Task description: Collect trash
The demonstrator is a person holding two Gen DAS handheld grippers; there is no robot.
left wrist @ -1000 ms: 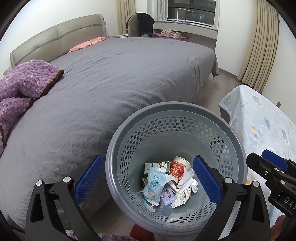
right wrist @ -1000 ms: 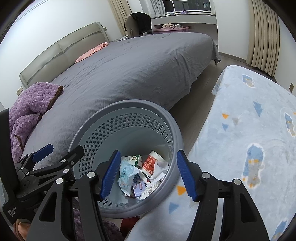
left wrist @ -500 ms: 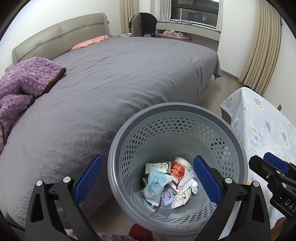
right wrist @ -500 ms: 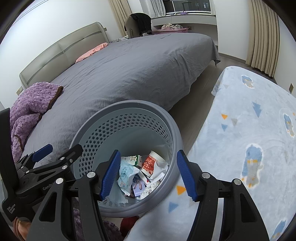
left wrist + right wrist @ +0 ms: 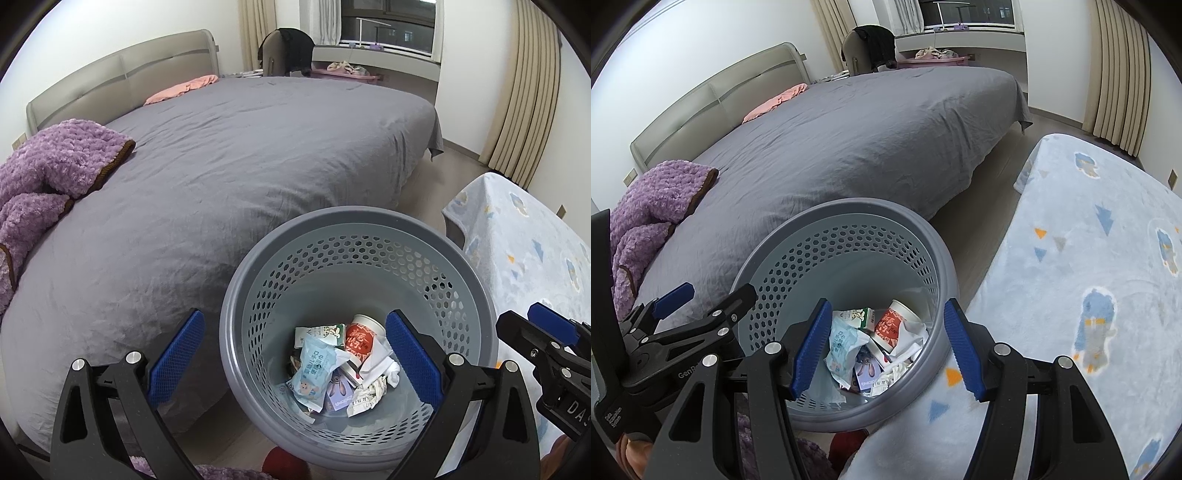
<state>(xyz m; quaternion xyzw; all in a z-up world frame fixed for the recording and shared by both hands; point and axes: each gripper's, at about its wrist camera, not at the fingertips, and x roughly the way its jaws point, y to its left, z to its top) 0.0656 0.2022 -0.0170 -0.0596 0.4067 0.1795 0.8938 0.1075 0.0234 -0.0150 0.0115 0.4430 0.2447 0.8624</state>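
Beside the grey bed, a perforated bin holds crumpled wrappers; both grippers' fingers gape empty.

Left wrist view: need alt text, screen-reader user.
A grey perforated plastic wastebasket holding crumpled wrappers and a red paper cup sits on the floor between a grey-covered bed and a pale blue patterned blanket. The left gripper hangs open and empty above it.

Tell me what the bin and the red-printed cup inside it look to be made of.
Bin: moulded grey plastic by the look, smooth matte rim, wall pierced with regular hexagonal holes. Red-printed cup: probably paper or thin card, white rim with printed red side; a coating cannot be ruled out.
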